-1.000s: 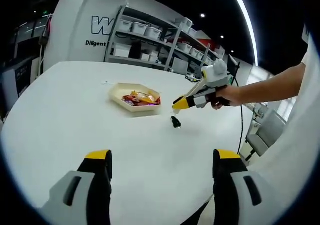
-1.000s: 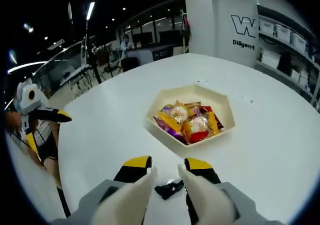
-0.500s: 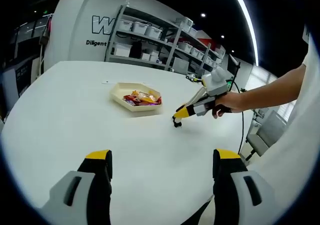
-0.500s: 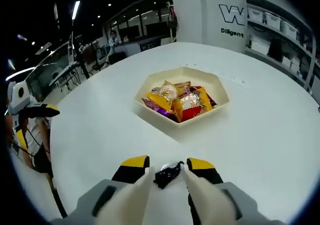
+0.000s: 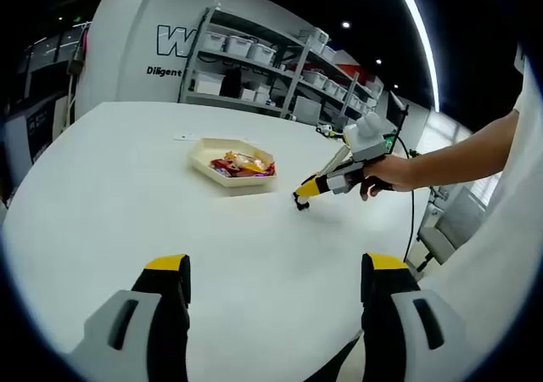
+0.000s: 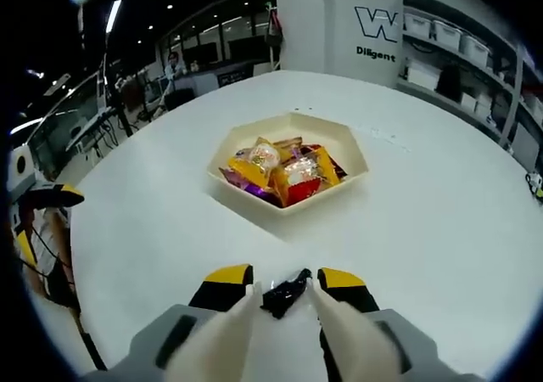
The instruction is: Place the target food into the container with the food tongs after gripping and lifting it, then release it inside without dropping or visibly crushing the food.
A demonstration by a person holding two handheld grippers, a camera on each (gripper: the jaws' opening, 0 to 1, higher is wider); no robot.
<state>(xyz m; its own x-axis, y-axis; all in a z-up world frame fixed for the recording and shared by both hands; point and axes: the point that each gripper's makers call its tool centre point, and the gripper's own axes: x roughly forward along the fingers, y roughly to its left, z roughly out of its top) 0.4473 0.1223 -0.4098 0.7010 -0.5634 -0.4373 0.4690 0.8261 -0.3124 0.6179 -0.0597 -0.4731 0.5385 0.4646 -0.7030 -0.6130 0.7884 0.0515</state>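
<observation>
In the left gripper view, my left gripper (image 5: 270, 290) hovers low over the white table (image 5: 127, 212), its yellow-tipped jaws standing wide apart with nothing between them. Across the table, a bare forearm reaches in from the right edge, the hand (image 5: 386, 174) wrapped round the right gripper (image 5: 299, 200), which slants down so that its tips touch the tabletop. A small dark item sits at those tips, too small here to make out. The tray (image 5: 206, 169) of wrapped sweets lies just beyond it, to the left.

In the right gripper view, my right gripper (image 6: 285, 285) points at the tray (image 6: 348, 156), which sits ahead, well apart from the tips. The pale tongs (image 6: 222, 331) fixed along the jaws close in on a black wrapped candy (image 6: 284, 291) lying on the table; both tips appear to touch it, but I cannot tell whether it is gripped. The left gripper (image 6: 42, 197) shows at the left edge.
</observation>
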